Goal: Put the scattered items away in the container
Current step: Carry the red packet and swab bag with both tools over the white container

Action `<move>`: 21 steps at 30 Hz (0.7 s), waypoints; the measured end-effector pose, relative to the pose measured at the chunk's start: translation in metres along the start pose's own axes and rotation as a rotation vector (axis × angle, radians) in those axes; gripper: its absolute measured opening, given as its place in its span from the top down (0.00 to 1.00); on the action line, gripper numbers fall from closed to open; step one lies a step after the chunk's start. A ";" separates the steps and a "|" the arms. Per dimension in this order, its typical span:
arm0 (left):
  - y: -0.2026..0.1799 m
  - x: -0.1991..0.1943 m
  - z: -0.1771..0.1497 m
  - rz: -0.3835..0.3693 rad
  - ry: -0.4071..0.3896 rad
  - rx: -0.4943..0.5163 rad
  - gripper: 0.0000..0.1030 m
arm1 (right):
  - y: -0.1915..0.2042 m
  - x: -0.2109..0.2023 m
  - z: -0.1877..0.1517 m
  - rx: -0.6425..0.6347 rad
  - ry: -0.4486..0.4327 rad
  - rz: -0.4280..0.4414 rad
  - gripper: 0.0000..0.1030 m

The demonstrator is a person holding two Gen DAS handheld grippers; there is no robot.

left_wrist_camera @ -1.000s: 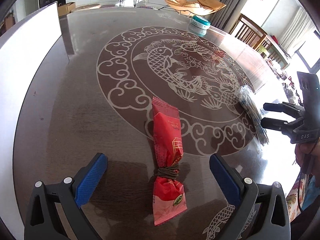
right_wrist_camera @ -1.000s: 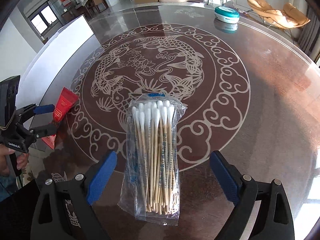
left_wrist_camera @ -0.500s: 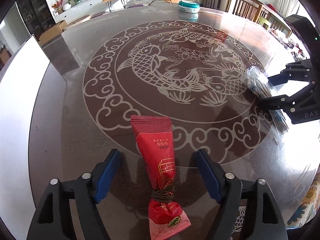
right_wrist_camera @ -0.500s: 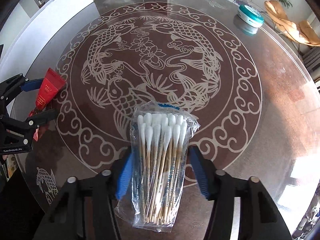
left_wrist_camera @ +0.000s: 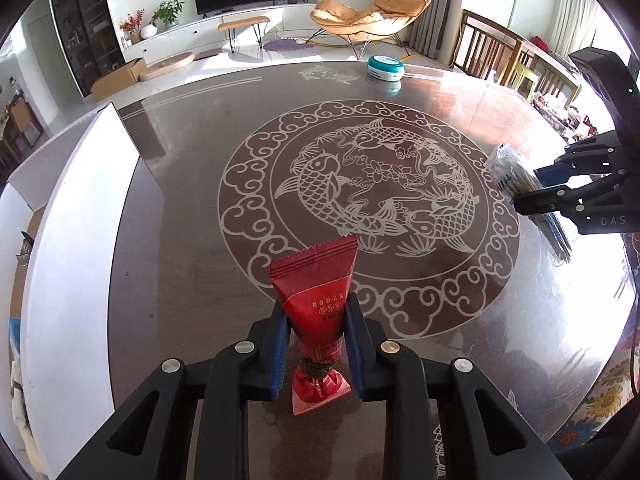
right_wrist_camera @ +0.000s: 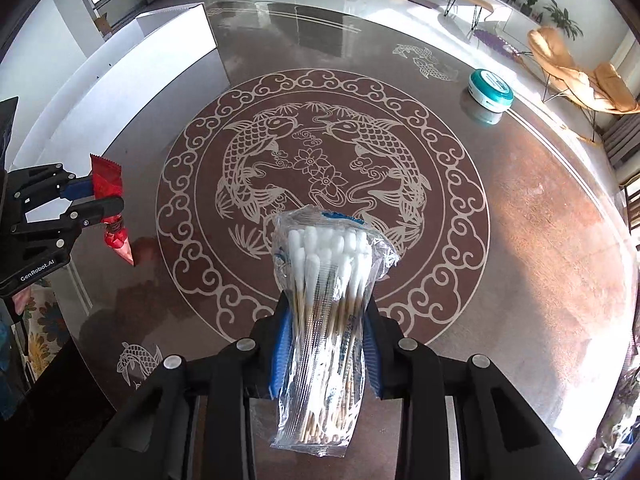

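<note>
Where both lay flat: red packet, swab bag, tongs-pinched, aloft.

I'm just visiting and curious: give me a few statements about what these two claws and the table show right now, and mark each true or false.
1. The left claw is clamped on a red foil snack packet. True.
2. The right claw is open and holds nothing. False: it grips a clear plastic bag of cotton swabs.
3. A round teal-and-white tin sits near the far edge of the glass table. True.
4. The snack packet lies flat on the table. False: it is held up off the surface.
5. The tabletop pattern shows birds. False: it shows two fish.
</note>
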State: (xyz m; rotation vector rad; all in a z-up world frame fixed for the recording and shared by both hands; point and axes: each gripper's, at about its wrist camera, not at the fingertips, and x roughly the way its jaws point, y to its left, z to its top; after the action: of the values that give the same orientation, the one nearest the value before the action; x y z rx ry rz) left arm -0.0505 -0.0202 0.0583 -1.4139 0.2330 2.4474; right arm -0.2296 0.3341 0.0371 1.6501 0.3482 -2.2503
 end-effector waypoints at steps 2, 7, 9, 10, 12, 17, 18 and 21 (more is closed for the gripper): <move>0.005 -0.008 0.000 0.006 -0.015 -0.011 0.75 | 0.007 -0.006 0.008 -0.015 -0.017 -0.005 0.68; 0.016 -0.022 -0.005 0.019 -0.046 -0.030 0.75 | 0.024 -0.018 0.018 -0.038 -0.049 -0.005 0.69; 0.018 -0.026 -0.007 0.018 -0.055 -0.039 0.76 | 0.029 -0.019 0.020 -0.041 -0.054 0.002 0.68; 0.019 -0.028 -0.007 0.016 -0.059 -0.041 0.76 | 0.031 -0.019 0.021 -0.042 -0.054 0.003 0.68; 0.021 -0.034 -0.008 0.016 -0.070 -0.044 0.75 | 0.034 -0.019 0.023 -0.045 -0.050 0.006 0.68; 0.032 -0.051 -0.006 0.002 -0.096 -0.074 0.75 | 0.052 -0.027 0.044 -0.068 -0.065 0.019 0.68; 0.036 -0.056 -0.004 0.002 -0.103 -0.082 0.75 | 0.058 -0.031 0.050 -0.075 -0.073 0.027 0.68; 0.059 -0.077 -0.001 0.023 -0.126 -0.111 0.75 | 0.083 -0.042 0.073 -0.110 -0.099 0.043 0.68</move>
State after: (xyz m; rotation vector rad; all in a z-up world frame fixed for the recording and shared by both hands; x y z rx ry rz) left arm -0.0335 -0.0898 0.1234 -1.2996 0.0860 2.5927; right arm -0.2485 0.2352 0.0989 1.4716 0.3996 -2.2299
